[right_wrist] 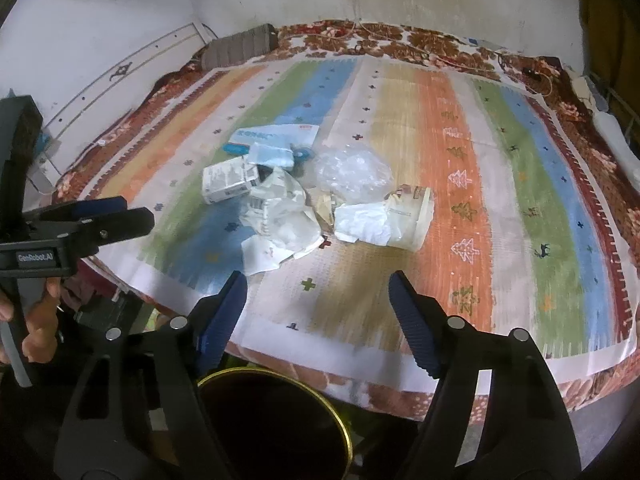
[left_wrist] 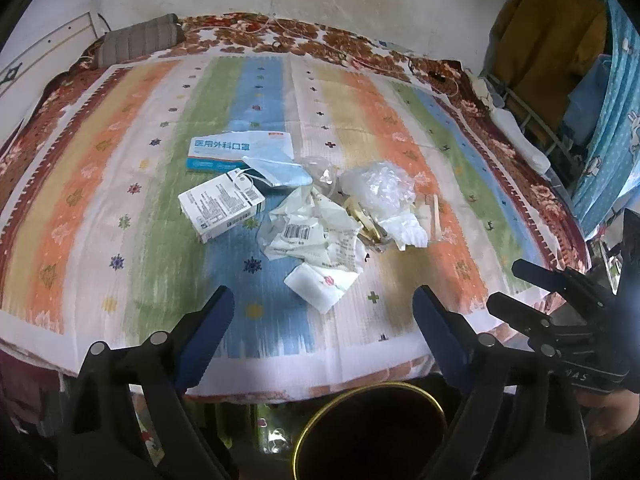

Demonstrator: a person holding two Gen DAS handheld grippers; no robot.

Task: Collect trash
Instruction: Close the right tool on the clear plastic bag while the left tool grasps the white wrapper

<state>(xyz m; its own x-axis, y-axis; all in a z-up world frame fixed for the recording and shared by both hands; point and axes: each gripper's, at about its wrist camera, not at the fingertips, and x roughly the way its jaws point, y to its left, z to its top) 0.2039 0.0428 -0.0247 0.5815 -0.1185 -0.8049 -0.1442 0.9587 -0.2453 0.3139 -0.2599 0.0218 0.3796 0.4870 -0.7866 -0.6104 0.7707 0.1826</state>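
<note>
A pile of trash lies in the middle of a striped cloth [left_wrist: 120, 168] on a bed. It holds a blue mask box [left_wrist: 236, 152], a white carton [left_wrist: 220, 206], crumpled white wrappers [left_wrist: 312, 236], a folded tissue [left_wrist: 320, 284], clear plastic [left_wrist: 380, 184] and a paper cup [right_wrist: 416, 220]. A dark bin with a gold rim [left_wrist: 372, 432] stands below the bed's near edge; it also shows in the right wrist view [right_wrist: 276, 428]. My left gripper [left_wrist: 324, 312] is open and empty above the near edge. My right gripper [right_wrist: 318, 300] is open and empty too.
A striped pillow [left_wrist: 140, 40] lies at the far left by the wall. A floral blanket [left_wrist: 540, 196] borders the cloth. Hanging clothes [left_wrist: 552, 32] and a blue curtain [left_wrist: 612, 128] stand at the right. The right gripper shows at the left wrist view's right edge [left_wrist: 560, 300].
</note>
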